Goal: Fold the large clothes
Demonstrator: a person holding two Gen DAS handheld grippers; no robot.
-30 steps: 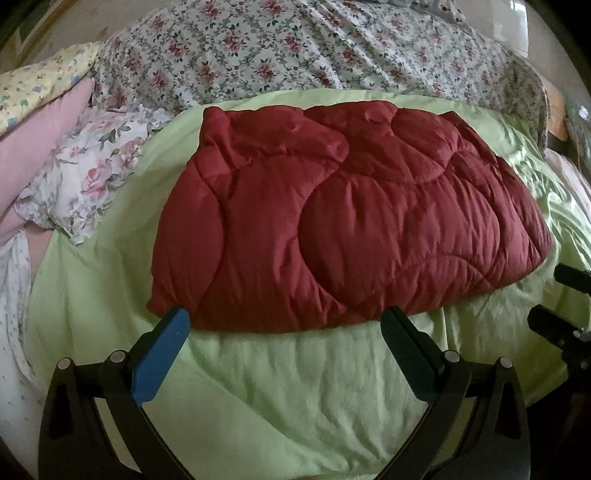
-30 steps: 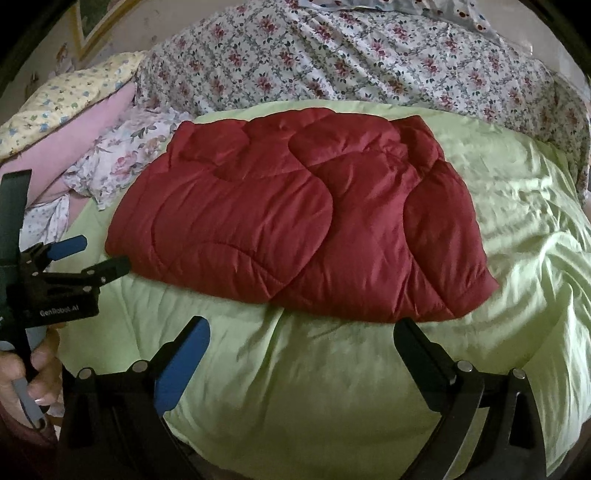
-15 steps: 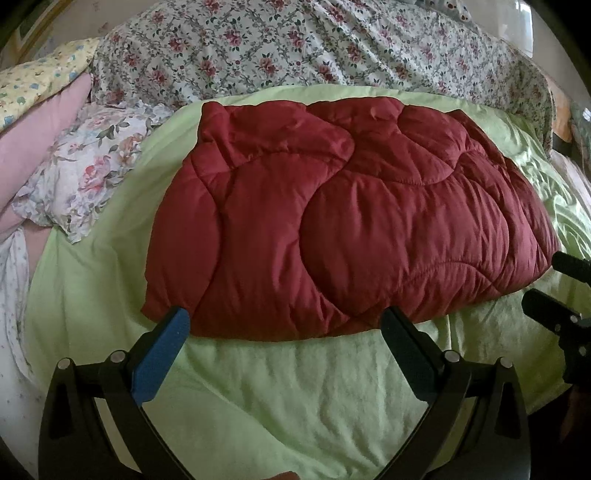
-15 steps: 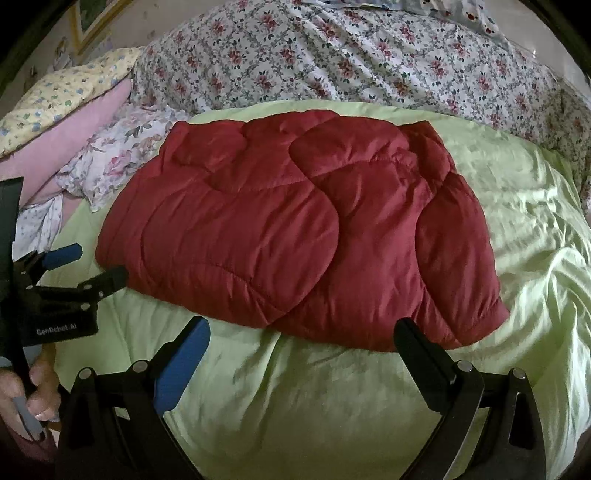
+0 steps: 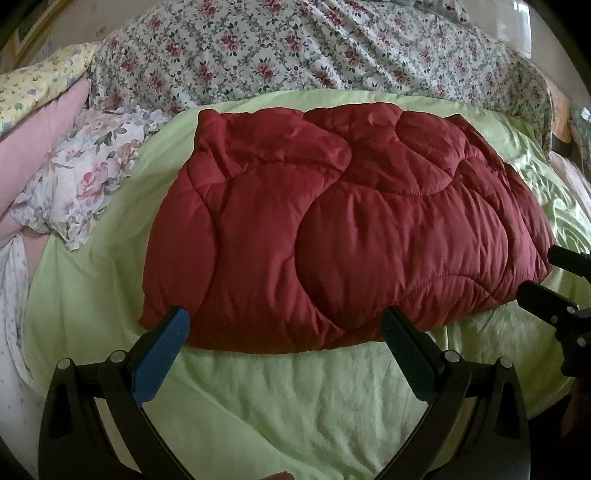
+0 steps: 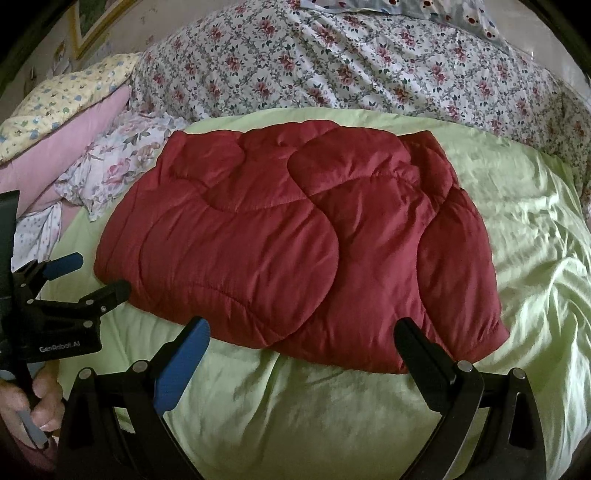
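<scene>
A dark red quilted garment (image 5: 343, 236) (image 6: 299, 243) lies folded into a broad pad on the light green cover (image 5: 295, 402) (image 6: 325, 406) of a bed. My left gripper (image 5: 286, 325) is open, its fingertips just reaching the garment's near edge, nothing between them. My right gripper (image 6: 301, 332) is open too, its tips over the near edge toward the garment's right corner. In the right wrist view the left gripper (image 6: 90, 275) shows at the far left, held by a hand (image 6: 40, 402). The right gripper's tips (image 5: 554, 280) appear at the right edge of the left wrist view.
A floral bedspread (image 5: 295, 48) (image 6: 369, 62) covers the far part of the bed. Pink (image 5: 40, 122) and yellow patterned pillows (image 6: 70, 92) and a crumpled flowered cloth (image 5: 81, 177) lie at the left. A picture frame (image 6: 96, 22) hangs on the far-left wall.
Both grippers have moved forward toward the garment; its near edge, a gap away before, now meets the fingertips. Both stay open.
</scene>
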